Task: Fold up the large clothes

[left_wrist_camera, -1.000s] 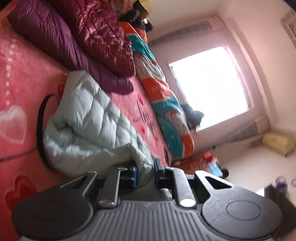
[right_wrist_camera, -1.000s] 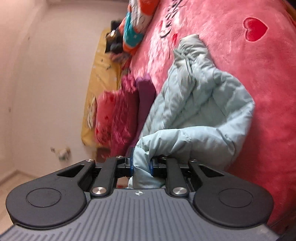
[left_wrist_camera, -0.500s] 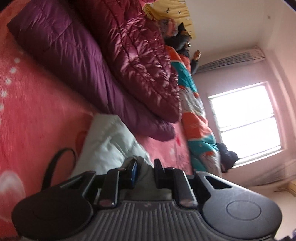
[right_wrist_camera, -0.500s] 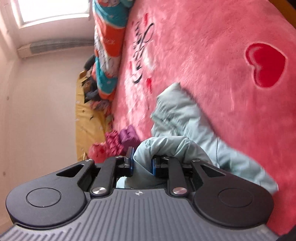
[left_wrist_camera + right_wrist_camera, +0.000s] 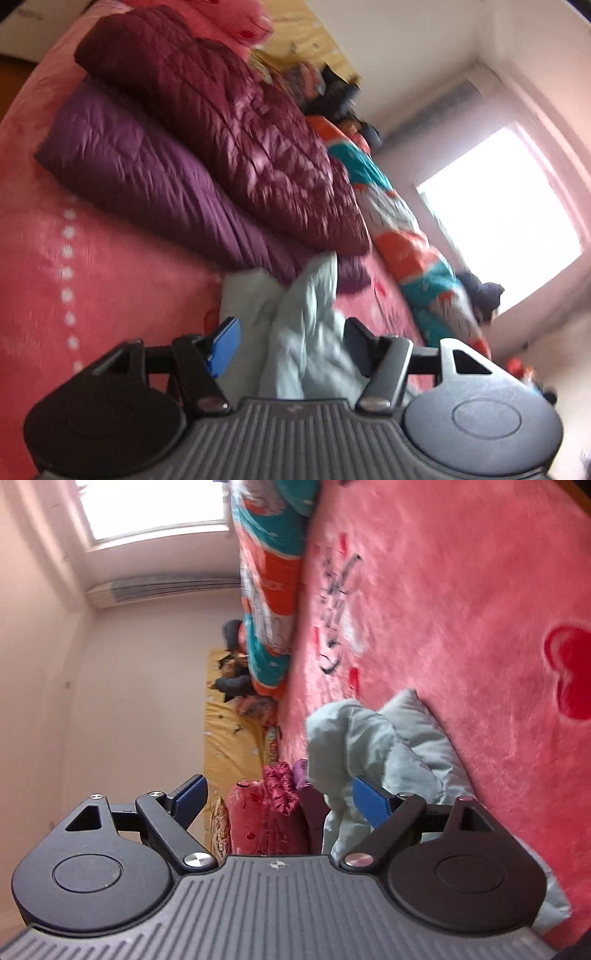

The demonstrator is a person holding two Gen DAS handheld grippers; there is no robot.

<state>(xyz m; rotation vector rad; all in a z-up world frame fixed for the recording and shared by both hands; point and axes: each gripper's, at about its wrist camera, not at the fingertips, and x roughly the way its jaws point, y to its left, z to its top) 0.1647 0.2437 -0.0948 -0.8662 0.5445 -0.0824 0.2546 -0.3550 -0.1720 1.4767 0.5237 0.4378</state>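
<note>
Both cameras sit just behind the fingers of their hand-held grippers, rolled sideways, low and close over the pink bed. The left view faces along the bed toward the window; the right view looks across it toward a wall and the same window. Both take in the pale blue jacket, the maroon and purple jackets and the striped quilt.

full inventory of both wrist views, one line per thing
light blue puffer jacket: 1, pale blue, on the blanket, between both grippers' fingers
maroon puffer jacket: 1, dark red, folded, atop the purple one
purple puffer jacket: 1, folded, on blanket
blanket: 1, pink with red hearts, covers bed
quilt: 1, teal, orange, white, rolled along far edge
window: 1, bright
left gripper: 1, black, jaws opening
right gripper: 1, black, jaws opening
</note>
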